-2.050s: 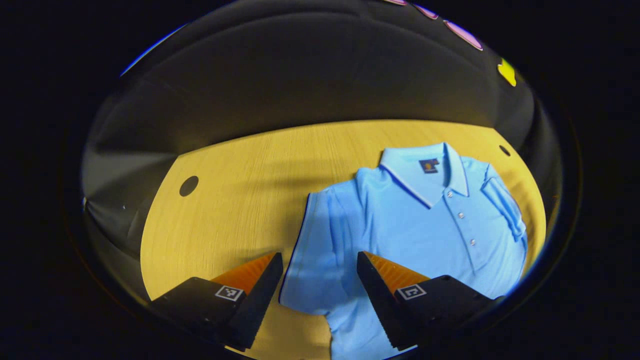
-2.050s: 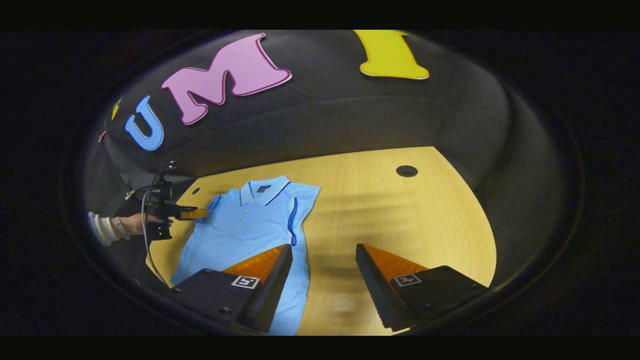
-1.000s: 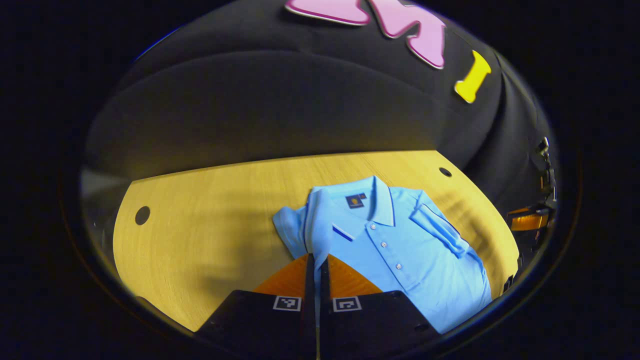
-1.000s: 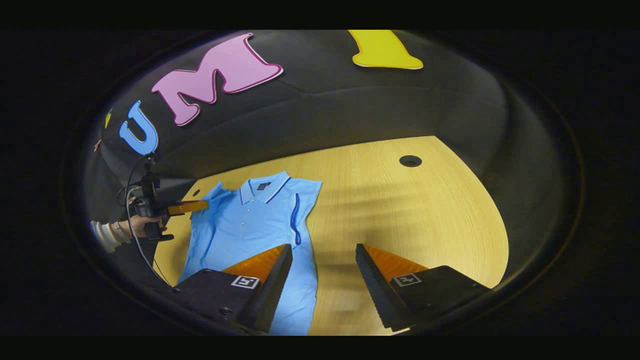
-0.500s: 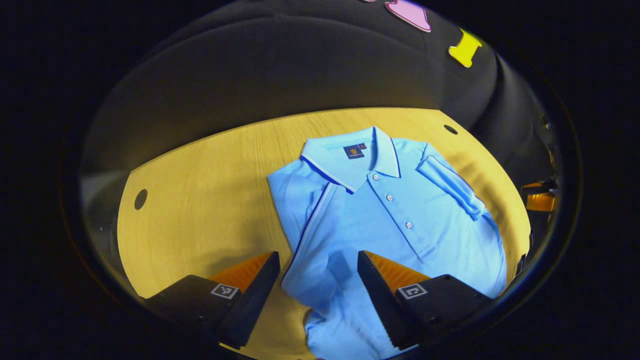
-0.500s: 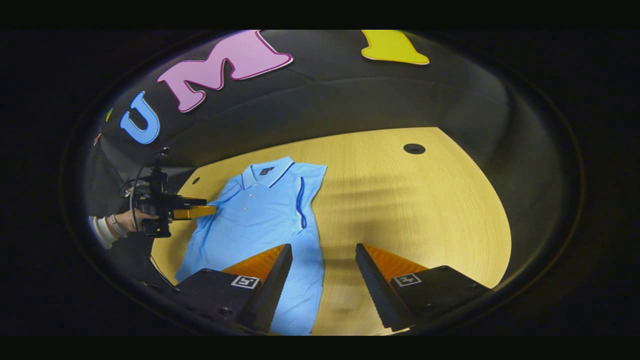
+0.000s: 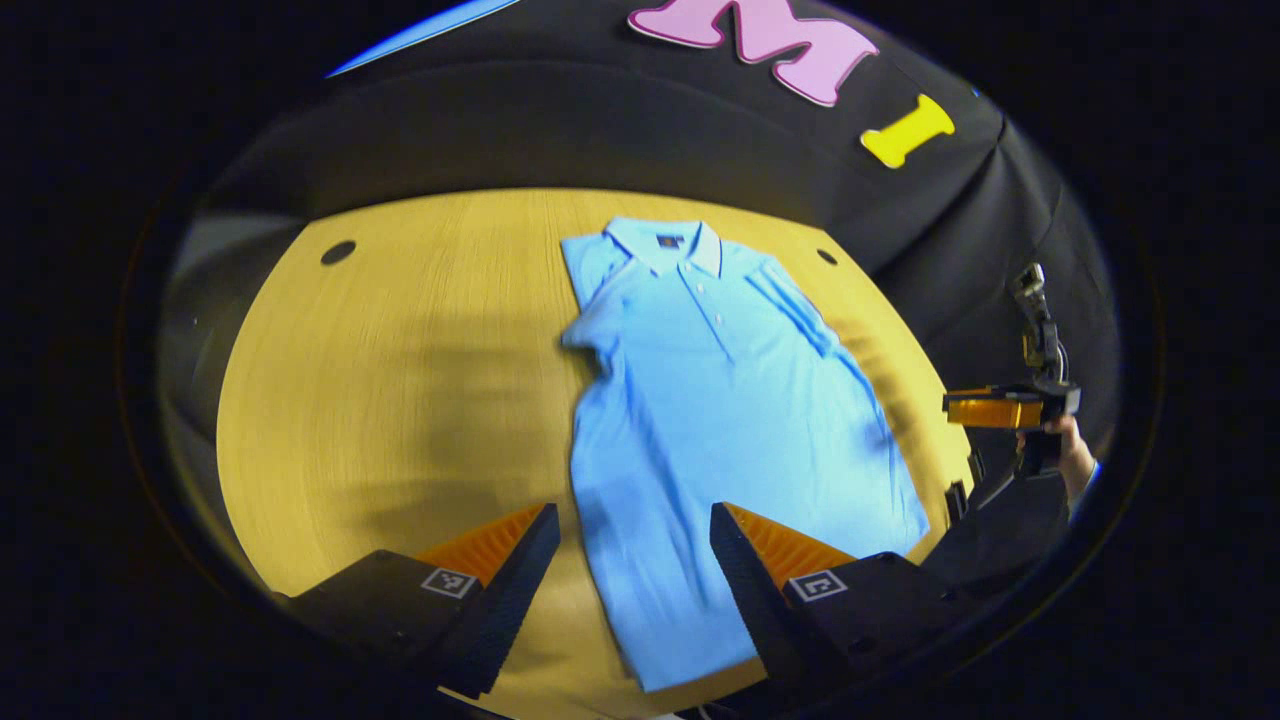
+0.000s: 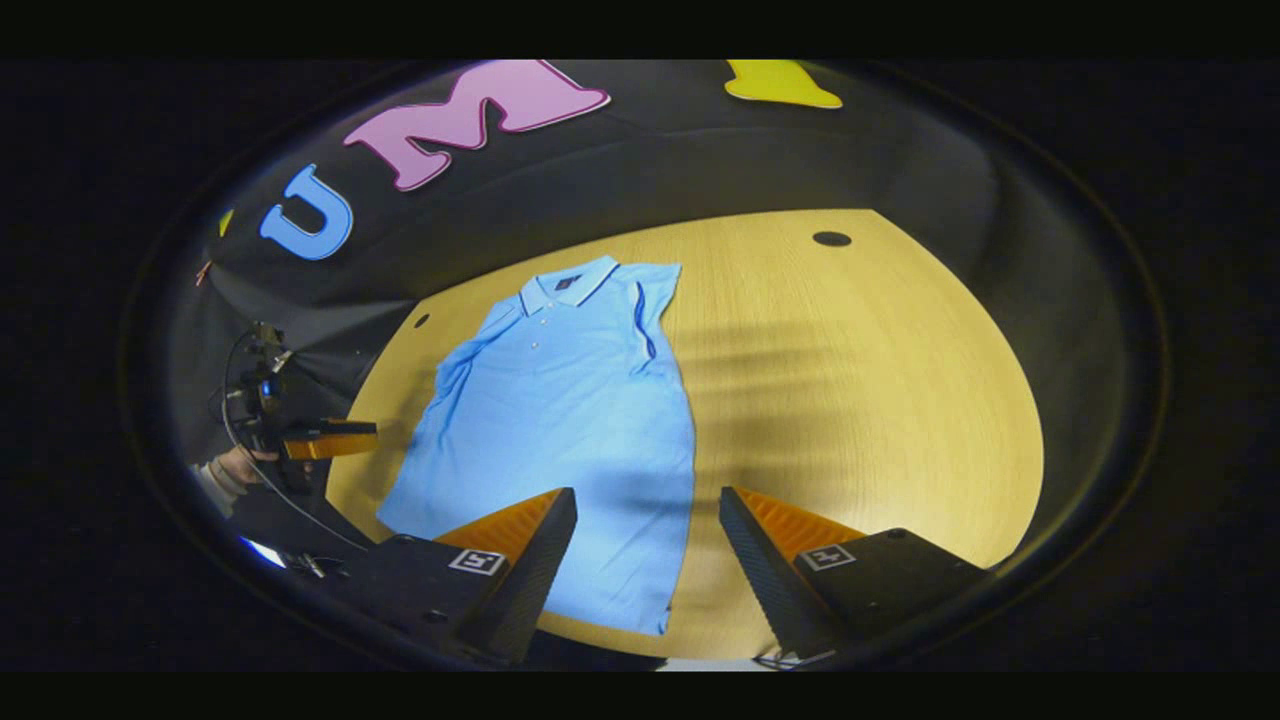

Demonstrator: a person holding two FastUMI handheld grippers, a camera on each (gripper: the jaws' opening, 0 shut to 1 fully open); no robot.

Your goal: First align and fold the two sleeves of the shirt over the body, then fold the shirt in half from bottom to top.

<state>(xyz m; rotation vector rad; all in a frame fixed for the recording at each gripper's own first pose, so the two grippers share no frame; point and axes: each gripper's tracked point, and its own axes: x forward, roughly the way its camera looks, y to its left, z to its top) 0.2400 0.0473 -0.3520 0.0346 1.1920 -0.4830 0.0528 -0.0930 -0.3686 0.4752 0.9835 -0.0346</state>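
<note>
Left gripper (image 7: pixel 628 540): fingers spread wide, nothing between them, hanging above the lower body of the shirt (image 7: pixel 700 400), with the hem edge just ahead of the tips. Right gripper (image 8: pixel 648 525): fingers likewise parted and empty, hovering over the shirt's lower right corner, one finger above cloth, the other above bare table (image 8: pixel 860 380). Each gripper also appears far off in the other's view, held by a hand (image 7: pixel 1068 450) at the table's edge, apart from the garment; its finger gap cannot be read from there. Shirt lies flat, face up, collar (image 7: pixel 665 245) toward the booth wall, hem nearest the grippers, roughly central on the wooden top. Right sleeve (image 8: pixel 645 310) sits folded in over the body, its trimmed edge running down the chest. Left sleeve (image 7: pixel 590 330) looks tucked in too, though bunched at the shoulder and not cleanly aligned. Judgement: sleeve stage appears done or nearly so; a tidy of the left side may be needed. Bottom-to-top fold not yet begun: hem lies fully extended. What remains is to pinch both hem corners and carry them up to the shoulders.
</note>
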